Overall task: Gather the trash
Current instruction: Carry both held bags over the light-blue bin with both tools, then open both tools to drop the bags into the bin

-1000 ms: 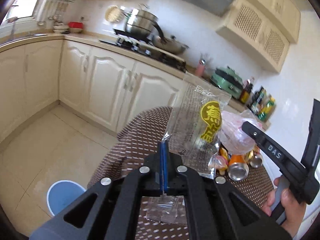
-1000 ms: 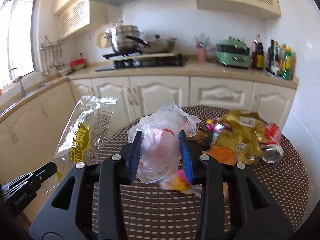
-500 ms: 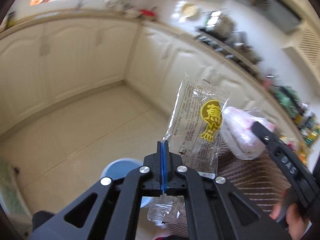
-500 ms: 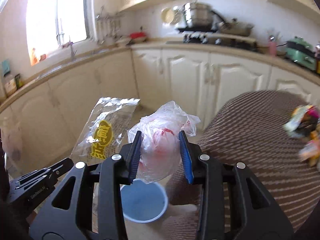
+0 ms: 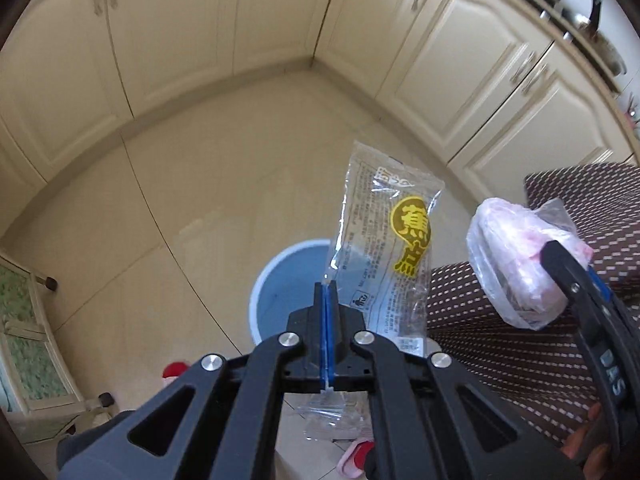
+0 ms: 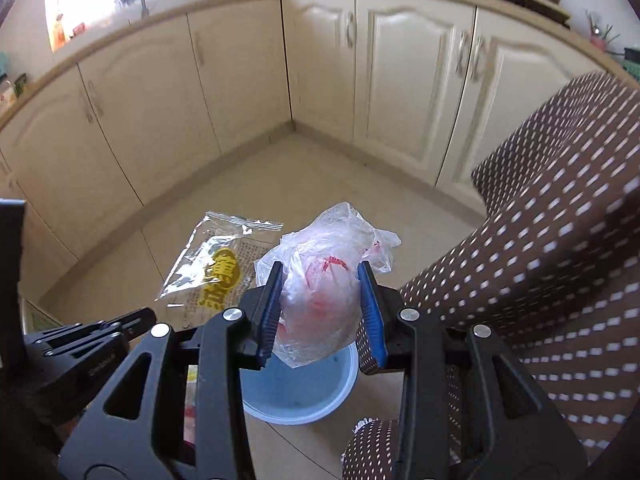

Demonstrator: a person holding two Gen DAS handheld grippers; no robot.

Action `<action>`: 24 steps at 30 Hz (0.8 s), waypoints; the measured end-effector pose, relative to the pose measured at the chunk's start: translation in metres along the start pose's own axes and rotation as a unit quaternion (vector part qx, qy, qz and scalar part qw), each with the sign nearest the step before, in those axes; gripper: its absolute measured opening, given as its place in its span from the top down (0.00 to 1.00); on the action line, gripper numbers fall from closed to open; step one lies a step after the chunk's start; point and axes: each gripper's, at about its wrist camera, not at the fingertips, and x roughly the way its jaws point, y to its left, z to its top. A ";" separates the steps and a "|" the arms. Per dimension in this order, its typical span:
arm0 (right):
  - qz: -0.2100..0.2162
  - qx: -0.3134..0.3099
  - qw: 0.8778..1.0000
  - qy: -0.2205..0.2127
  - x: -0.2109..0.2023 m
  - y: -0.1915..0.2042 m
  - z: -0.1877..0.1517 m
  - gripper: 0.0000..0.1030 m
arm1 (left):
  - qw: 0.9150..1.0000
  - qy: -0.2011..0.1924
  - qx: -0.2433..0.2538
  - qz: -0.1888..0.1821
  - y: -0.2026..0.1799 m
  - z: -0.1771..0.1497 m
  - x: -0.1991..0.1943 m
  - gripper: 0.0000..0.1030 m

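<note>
I have two pieces of trash in the air. The clear plastic wrapper with a yellow round label and fine black print (image 5: 386, 252) stands up from my left gripper (image 5: 327, 292), whose blue pads are pressed together on its lower edge; a crumpled tail of it hangs below the jaws. The crumpled translucent plastic bag with pink-red marks inside (image 6: 324, 280) bulges between the blue pads of my right gripper (image 6: 323, 308), squeezed from both sides and spilling above and below them.

Both hang over the round light-blue bin with a white rim (image 6: 304, 392) on the floor. From the left wrist, the wrapper covers part of the bin's rim; from the right, the bag hides its far side. What sits inside the bag I cannot make out. A hand shows only as fingertips at the frame's lower right edge.

The pale cream tiled floor (image 5: 180, 208) runs to cream panelled cabinet doors (image 6: 404, 76) meeting in a corner. A brown tablecloth with white dashes (image 6: 560, 248) drapes on the right.
</note>
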 end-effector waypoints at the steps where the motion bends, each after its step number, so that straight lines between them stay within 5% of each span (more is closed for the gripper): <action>1: -0.006 -0.003 1.000 0.006 0.008 -0.002 -0.002 0.64 | 1.000 0.010 0.001 0.004 -0.001 0.001 0.014 1.00; 11: -0.009 0.014 0.998 0.062 0.073 -0.015 -0.028 0.64 | 0.995 0.095 0.006 -0.012 -0.013 -0.002 0.093 0.96; 12: -0.007 0.013 0.998 0.068 0.078 -0.015 -0.031 0.64 | 0.995 0.095 0.000 -0.013 -0.011 -0.003 0.094 0.93; 14: -0.006 0.013 0.997 0.076 0.083 -0.015 -0.035 0.63 | 0.995 0.098 -0.004 -0.014 -0.006 -0.003 0.098 0.67; 15: -0.005 0.014 0.997 0.079 0.085 -0.015 -0.037 0.63 | 0.995 0.101 -0.007 -0.014 -0.004 -0.004 0.099 0.63; 24: 0.009 0.012 0.995 0.098 0.100 -0.014 -0.043 0.62 | 0.995 0.092 -0.023 -0.009 0.006 -0.005 0.100 0.58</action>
